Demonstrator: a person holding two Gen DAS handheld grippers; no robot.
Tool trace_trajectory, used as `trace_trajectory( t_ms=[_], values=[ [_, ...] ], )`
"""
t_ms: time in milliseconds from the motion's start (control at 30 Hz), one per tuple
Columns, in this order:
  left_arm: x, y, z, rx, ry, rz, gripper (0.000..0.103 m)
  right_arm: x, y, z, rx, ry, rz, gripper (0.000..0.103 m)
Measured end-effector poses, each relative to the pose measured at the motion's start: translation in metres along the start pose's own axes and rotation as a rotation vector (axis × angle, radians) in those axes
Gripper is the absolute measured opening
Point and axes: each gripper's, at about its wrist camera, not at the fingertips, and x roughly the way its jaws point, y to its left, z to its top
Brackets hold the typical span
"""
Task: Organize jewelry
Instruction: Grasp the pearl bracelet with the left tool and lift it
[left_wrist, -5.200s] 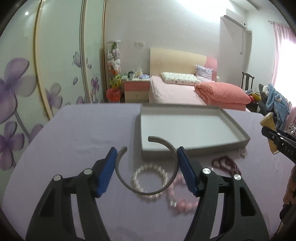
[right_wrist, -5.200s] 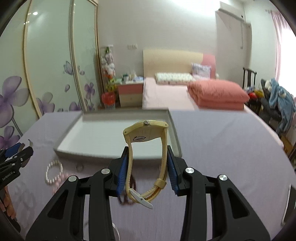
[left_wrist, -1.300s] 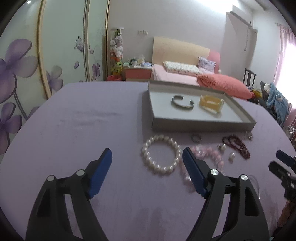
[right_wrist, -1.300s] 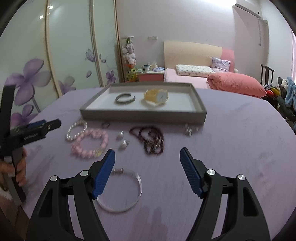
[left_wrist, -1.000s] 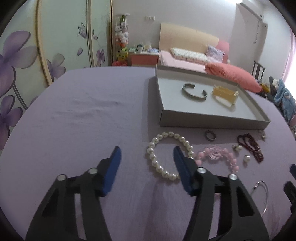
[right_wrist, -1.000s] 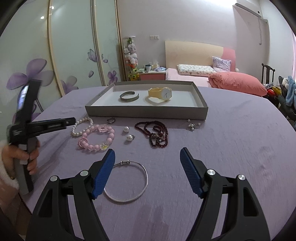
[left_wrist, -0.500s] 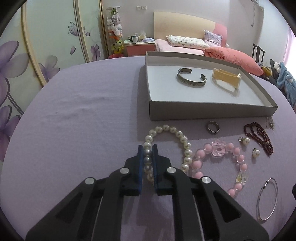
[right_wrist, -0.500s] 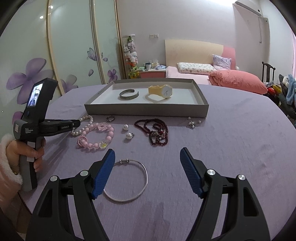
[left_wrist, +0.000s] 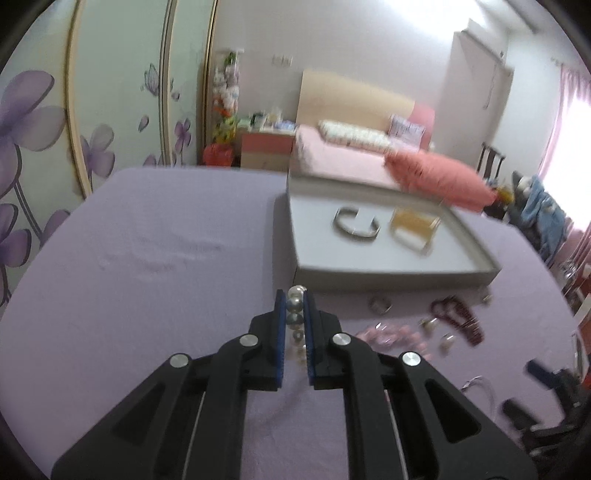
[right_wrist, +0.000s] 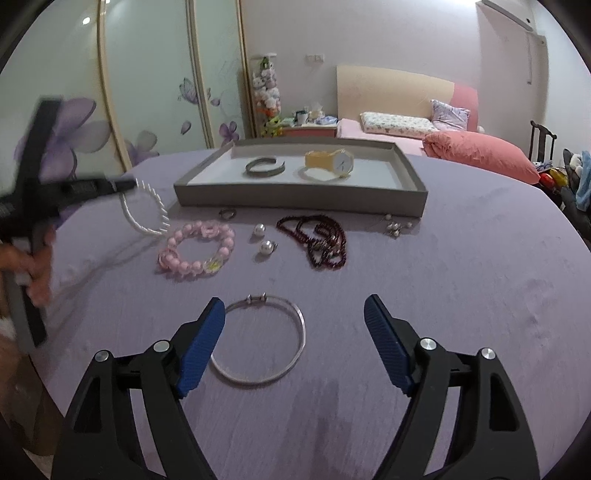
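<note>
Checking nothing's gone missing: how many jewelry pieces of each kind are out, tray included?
Beaded: 2, pearl bracelet, pink bracelet
Metal bangles: 2, cuff, hoop
Watch: 1
Dark red bead strand: 1
Ring: 1
Loose pearls: 2
Small cluster beside tray: 1, pieces uncountable
Total: 10

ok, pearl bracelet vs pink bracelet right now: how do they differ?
The pearl bracelet is white, clamped in the shut left gripper and lifted, hanging from its tips; the pink bracelet lies flat on the purple cloth, untouched. The pink one carries a flower bead and clear beads; the pearl one looks uniform. Both are beaded loops, still outside the tray.
</note>
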Motion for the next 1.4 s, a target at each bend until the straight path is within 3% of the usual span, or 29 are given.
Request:
trace_trajectory(
  t_ms=[200,500,967,1033,1133,1400],
  values=[
    [-0.028,-0.002,0.007,-0.010,-0.062,-0.032,0.010,0.011,0.010,-0.004,-0.027,0.074,0.010,0.086],
    [-0.038,-0.002,0.010,-0.017,-0.080,-0.055,0.010,0.030,0.024,-0.010,-0.090,0.188,-0.020,0.088],
    [-0.037,-0.001,0.009,-0.020,-0.076,-0.057,0.010,0.037,0.024,-0.005,-0.087,0.212,0.003,0.094],
    [-0.036,-0.001,0.008,-0.020,-0.074,-0.057,0.010,0.037,0.023,-0.005,-0.089,0.210,0.005,0.090],
    [-0.036,-0.001,0.008,-0.021,-0.074,-0.058,0.010,0.034,0.023,-0.005,-0.097,0.186,0.011,0.072],
    [-0.034,-0.002,0.006,-0.019,-0.072,-0.059,0.010,0.035,0.019,-0.004,-0.091,0.178,0.005,0.071]
  ],
)
